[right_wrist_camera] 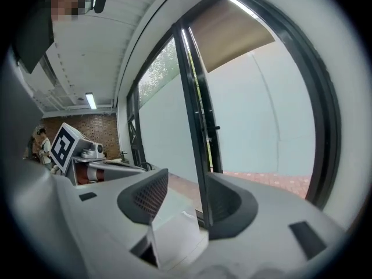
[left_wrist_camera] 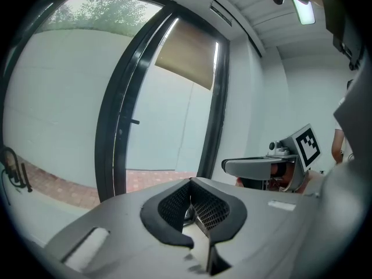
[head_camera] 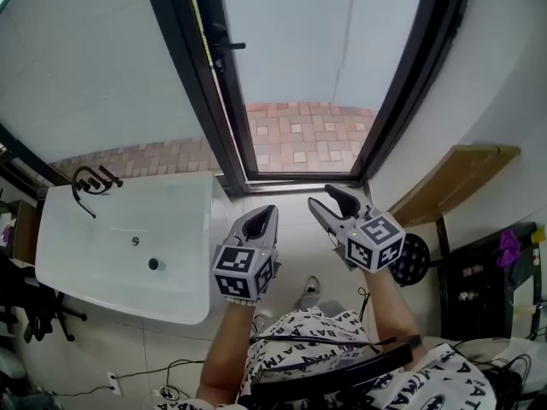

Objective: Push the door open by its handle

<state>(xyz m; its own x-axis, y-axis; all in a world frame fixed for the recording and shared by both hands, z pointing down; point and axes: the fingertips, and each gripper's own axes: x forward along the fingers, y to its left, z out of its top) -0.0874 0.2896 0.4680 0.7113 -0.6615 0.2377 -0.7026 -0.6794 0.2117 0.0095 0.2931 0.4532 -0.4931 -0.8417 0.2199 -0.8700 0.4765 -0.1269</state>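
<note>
The door is a dark-framed leaf at the left side of a doorway, with brick paving beyond. Its small black handle sticks out from the leaf's edge high up, and also shows as the handle and the handle in the gripper views. Both grippers hover side by side short of the threshold, well away from the handle. My left gripper is shut with nothing between its pads. My right gripper is open and empty, level with the door's edge.
A white washbasin with a black tap stands to the left. A wooden board leans on the right wall, above a dark round object. Cables lie on the tiled floor.
</note>
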